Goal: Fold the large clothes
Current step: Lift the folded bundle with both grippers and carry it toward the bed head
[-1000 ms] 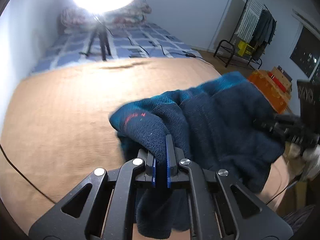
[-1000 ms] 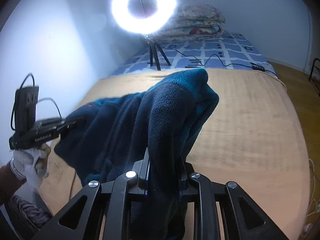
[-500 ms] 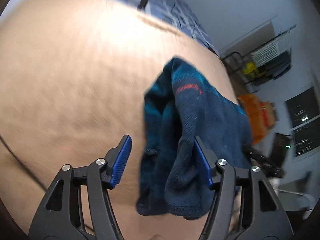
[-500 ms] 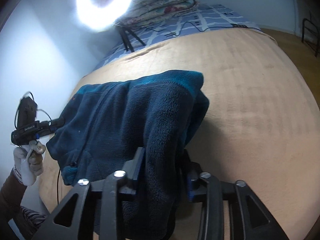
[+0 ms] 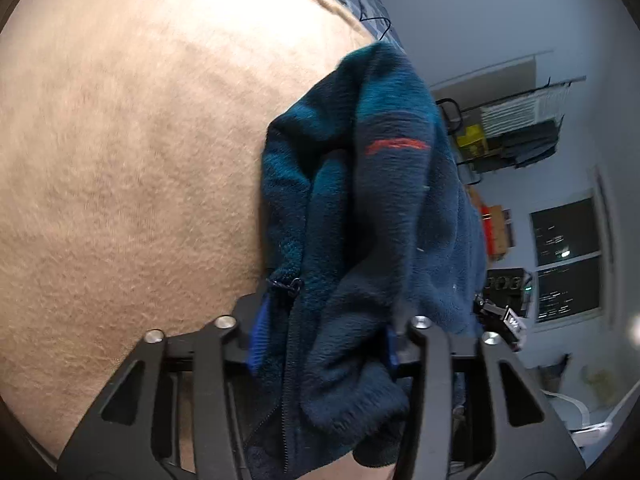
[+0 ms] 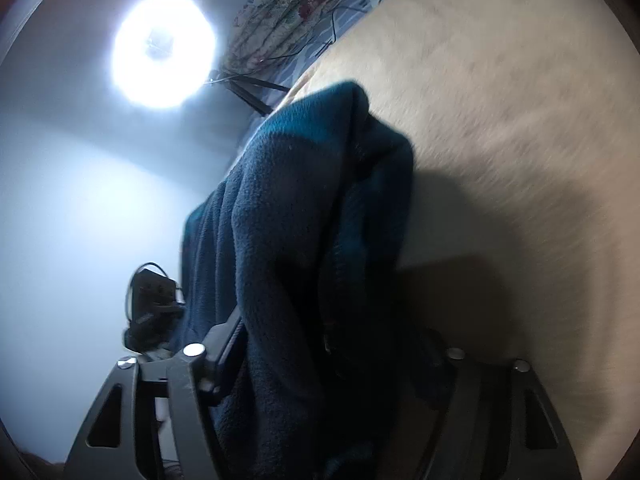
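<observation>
A dark blue fleece jacket with teal panels, a red logo and a zip lies bunched on the tan bed cover. My left gripper has its jaws closing, and the blue pads press a thick fold near the zip. In the right wrist view the same jacket drapes between the jaws of my right gripper. Those jaws are opening and the fleece hangs loosely between them. The right gripper's far finger is lost in shadow. Each gripper shows in the other's view as a dark shape past the jacket.
The tan cover stretches wide beyond the jacket. A bright ring light on a tripod and stacked floral quilts stand at the bed's head. A clothes rack, an orange box and a dark window are beside the bed.
Both grippers sank toward the bed and rolled, laying the jacket down. The left jaws let go, spread wide, then closed in on a thicker fold. The right jaws widened.
</observation>
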The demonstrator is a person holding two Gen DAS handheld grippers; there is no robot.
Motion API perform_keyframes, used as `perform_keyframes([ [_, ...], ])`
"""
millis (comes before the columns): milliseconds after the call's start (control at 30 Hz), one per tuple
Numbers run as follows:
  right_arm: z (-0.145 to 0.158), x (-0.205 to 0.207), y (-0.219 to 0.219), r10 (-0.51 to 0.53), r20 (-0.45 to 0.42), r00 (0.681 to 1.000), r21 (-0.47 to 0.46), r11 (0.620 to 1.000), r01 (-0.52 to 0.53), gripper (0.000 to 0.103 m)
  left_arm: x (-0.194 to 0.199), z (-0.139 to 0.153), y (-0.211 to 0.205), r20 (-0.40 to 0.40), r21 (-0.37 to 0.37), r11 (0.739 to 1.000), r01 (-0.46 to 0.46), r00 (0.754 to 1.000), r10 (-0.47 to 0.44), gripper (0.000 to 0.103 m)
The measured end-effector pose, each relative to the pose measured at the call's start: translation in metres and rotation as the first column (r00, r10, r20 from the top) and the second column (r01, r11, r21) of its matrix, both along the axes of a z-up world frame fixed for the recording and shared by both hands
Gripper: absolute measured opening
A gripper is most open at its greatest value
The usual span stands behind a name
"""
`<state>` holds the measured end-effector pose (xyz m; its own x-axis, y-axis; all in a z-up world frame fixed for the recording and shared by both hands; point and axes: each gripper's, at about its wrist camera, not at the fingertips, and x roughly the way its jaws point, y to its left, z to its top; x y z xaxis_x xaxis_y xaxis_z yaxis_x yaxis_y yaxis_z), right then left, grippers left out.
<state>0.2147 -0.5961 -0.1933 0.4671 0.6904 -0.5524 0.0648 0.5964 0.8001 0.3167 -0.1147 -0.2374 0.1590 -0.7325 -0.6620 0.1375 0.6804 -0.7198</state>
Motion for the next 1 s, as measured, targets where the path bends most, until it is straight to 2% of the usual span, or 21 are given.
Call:
perform_keyframes([
  [33,0.000,0.001,0.004,0.007,-0.001,1.000,0.007,1.000,-0.007,0.049,-0.004,0.010,-0.004,0.045,0.046,0.999,0.004,0.999,-0.006,0.033],
  [67,0.004,-0.001,0.007,0.009,0.002,1.000,-0.015,1.000,-0.009,0.041,-0.009,0.019,-0.009,0.088,0.087,0.996,0.007,0.996,-0.015,0.032],
  [167,0.029,-0.006,0.018,0.041,0.034,0.999,-0.146,0.989,-0.036,0.031,-0.027,0.049,-0.025,0.197,0.172,0.985,0.022,0.979,-0.056,0.029],
  [300,0.066,-0.016,0.039,0.085,0.076,0.994,-0.324,0.944,-0.056,0.027,-0.057,0.089,-0.056,0.331,0.275,0.961,0.042,0.934,-0.136,0.027],
  [433,0.107,-0.031,0.043,0.102,0.140,0.985,-0.453,0.891,-0.028,0.026,-0.080,0.115,-0.088,0.412,0.333,0.941,0.059,0.889,-0.201,0.027],
  [600,0.144,-0.052,0.015,0.074,0.195,0.978,-0.524,0.851,0.040,0.026,-0.094,0.133,-0.126,0.478,0.344,0.935,0.080,0.843,-0.248,0.027],
  [767,0.162,-0.048,-0.022,0.021,0.215,0.976,-0.555,0.825,0.105,0.026,-0.086,0.144,-0.165,0.517,0.344,0.933,0.103,0.809,-0.280,0.027],
  [900,0.165,-0.031,-0.043,0.000,0.228,0.974,-0.575,0.807,0.134,0.026,-0.057,0.139,-0.194,0.535,0.340,0.934,0.112,0.793,-0.290,0.027],
  [1000,0.163,-0.006,-0.058,-0.007,0.232,0.973,-0.593,0.792,0.147,0.026,-0.029,0.128,-0.215,0.532,0.327,0.938,0.115,0.798,-0.283,0.027],
])
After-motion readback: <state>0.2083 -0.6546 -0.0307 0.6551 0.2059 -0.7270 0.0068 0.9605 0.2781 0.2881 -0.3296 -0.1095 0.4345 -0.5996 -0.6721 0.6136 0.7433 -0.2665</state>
